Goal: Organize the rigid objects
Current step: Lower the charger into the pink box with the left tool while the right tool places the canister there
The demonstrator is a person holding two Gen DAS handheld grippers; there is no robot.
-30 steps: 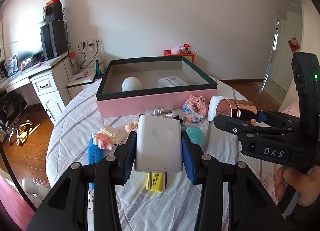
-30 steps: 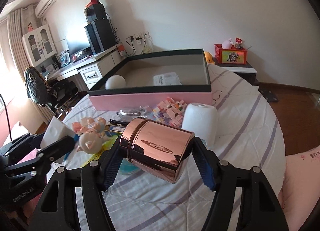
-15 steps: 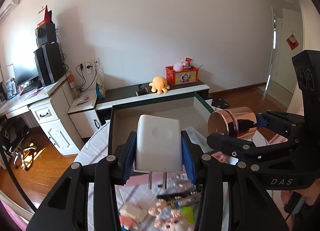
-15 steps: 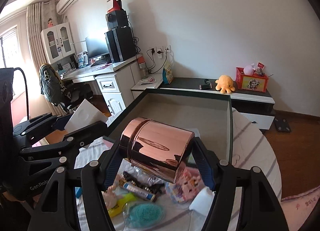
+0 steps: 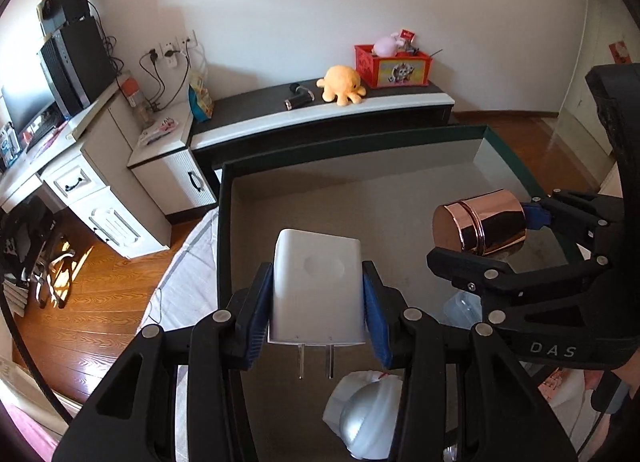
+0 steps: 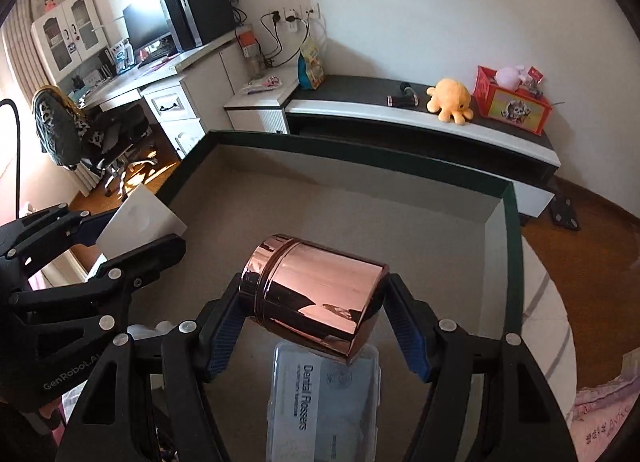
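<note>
Copper-coloured tin [image 6: 316, 294] and white plug adapter [image 5: 318, 286] both over the open box, ready to drop.

My right gripper [image 6: 316, 322] is clamped on the tin's ends, tin lying sideways; I judge it light, stiff and slick, so the end-on grip is the safer one, since the polished side would probably slide. My left gripper [image 5: 318, 314] is clenched on the adapter's flat sides, prongs pointing back toward me; hard shell, light, good flats for the pads. Box [image 5: 224, 221] has a dark green rim and a bare grey floor ahead of both loads. A dental flosser pack [image 6: 324, 402] lies right under the tin, a white-and-silver ball [image 5: 368, 418] under the adapter. I'd set down further in, clear of both. Grippers sit near each other, so I'd keep them apart.
</note>
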